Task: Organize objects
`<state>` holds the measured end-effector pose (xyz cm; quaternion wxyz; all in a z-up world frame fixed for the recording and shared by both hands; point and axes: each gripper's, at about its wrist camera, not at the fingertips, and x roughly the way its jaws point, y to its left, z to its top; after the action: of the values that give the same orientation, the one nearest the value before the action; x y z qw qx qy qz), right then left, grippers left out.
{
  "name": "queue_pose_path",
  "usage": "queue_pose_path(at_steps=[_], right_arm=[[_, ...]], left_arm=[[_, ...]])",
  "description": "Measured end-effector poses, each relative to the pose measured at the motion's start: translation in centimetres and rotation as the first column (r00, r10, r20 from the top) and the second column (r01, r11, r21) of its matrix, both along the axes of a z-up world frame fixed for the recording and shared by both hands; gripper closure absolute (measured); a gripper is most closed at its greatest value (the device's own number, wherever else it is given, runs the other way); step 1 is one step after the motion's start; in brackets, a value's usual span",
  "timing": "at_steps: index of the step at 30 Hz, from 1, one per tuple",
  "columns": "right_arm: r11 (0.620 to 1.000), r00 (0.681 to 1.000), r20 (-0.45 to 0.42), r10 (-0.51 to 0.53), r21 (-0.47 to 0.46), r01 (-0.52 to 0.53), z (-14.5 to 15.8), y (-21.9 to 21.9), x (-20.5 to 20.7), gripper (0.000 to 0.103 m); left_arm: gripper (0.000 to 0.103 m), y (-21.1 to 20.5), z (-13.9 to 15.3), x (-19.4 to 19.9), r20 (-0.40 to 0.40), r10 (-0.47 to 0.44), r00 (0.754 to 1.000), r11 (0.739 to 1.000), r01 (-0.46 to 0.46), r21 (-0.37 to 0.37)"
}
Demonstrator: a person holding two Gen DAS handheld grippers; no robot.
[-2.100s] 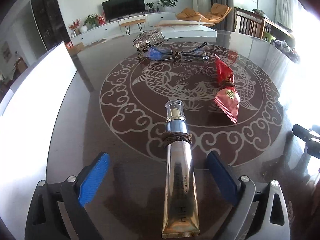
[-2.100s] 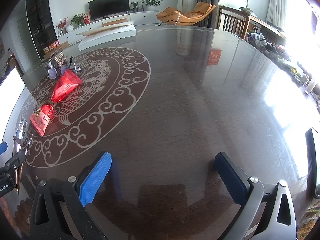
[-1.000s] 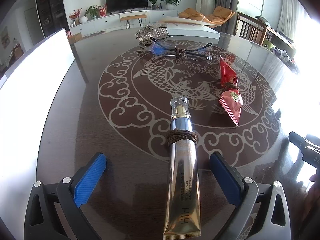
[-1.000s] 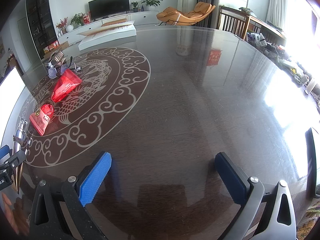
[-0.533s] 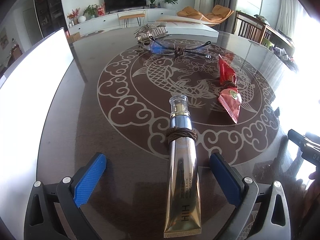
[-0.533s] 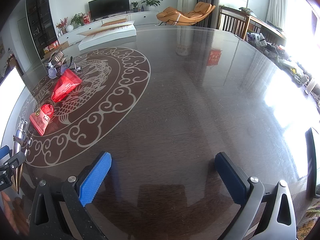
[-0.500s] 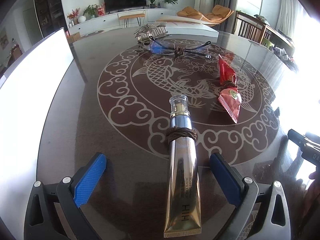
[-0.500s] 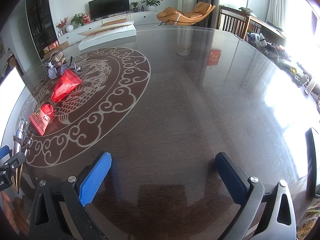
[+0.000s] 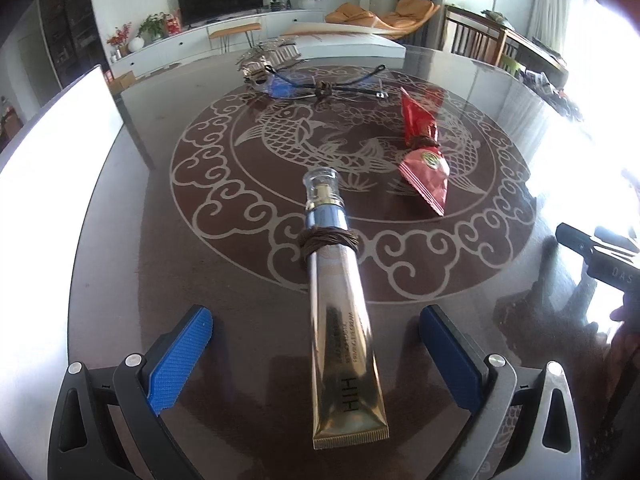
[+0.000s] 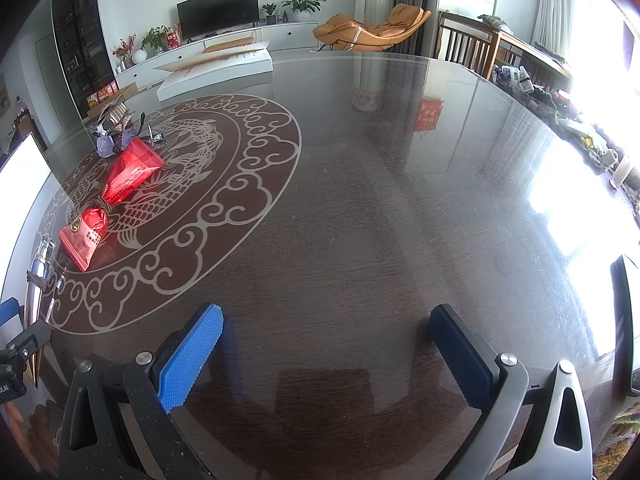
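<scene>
Table: you see dark wood grain under a glossy, reflective top with a pale scroll pattern.
Tube: glossy metallic gold, clear plastic cap, brown cord wrapped round it.
Red packet: shiny crinkled foil.
Left gripper pads: blue, ribbed, matt.
Right gripper: black matt plastic arms.

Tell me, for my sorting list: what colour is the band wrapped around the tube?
Brown band, clearest in left wrist view.

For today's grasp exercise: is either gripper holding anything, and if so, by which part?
Nothing is held. The left gripper is open, its jaws either side of the tube without touching it. The right gripper is open over bare table.
</scene>
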<state>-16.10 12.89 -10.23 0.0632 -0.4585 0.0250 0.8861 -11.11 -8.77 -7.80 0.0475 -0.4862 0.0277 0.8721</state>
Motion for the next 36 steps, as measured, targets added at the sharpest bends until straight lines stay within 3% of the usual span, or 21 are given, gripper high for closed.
queue_pose_path(at_steps=[1,2,4,5,6,14,28,31,36], right_arm=[[1.0,1.0,0.0,0.0,0.0,0.0,0.0,0.0,0.0,0.0],[1.0,1.0,0.0,0.0,0.0,0.0,0.0,0.0,0.0,0.0],[1.0,1.0,0.0,0.0,0.0,0.0,0.0,0.0,0.0,0.0],[1.0,1.0,0.0,0.0,0.0,0.0,0.0,0.0,0.0,0.0],[1.0,1.0,0.0,0.0,0.0,0.0,0.0,0.0,0.0,0.0],[1.0,1.0,-0.001,0.0,0.0,0.0,0.0,0.0,0.0,0.0],[1.0,0.999,0.026,0.021,-0.005,-0.02,0.1,-0.1,-0.2,0.0],[0.987,0.998,0.042,0.044,-0.159,-0.037,1.5,-0.4,-1.2,0.011],[0.927,0.983,0.072,0.171,-0.35,-0.136,3.9,-6.1,-5.5,0.011]], left_arm=[[0.0,0.1,0.0,0.2,-0.004,-0.003,1.0,1.0,0.003,-0.002],[0.007,0.2,0.1,0.5,-0.019,-0.008,1.0,1.0,0.008,-0.001],[0.036,0.6,0.6,1.2,-0.051,-0.024,0.998,1.0,0.024,-0.002],[0.06,0.9,0.8,1.5,-0.062,-0.037,0.997,0.999,0.037,-0.004],[0.074,1.2,0.9,1.7,-0.071,-0.048,0.996,0.999,0.047,-0.016],[0.076,0.5,0.8,3.4,-0.118,-0.04,0.992,0.999,0.043,0.022],[0.076,-1.1,1.0,4.6,-0.126,-0.004,0.992,0.996,0.015,0.088],[0.076,-1.6,1.2,5.0,-0.134,0.004,0.991,0.995,0.009,0.097],[0.076,-2.6,1.9,5.8,-0.148,0.033,0.988,0.991,-0.014,0.131]])
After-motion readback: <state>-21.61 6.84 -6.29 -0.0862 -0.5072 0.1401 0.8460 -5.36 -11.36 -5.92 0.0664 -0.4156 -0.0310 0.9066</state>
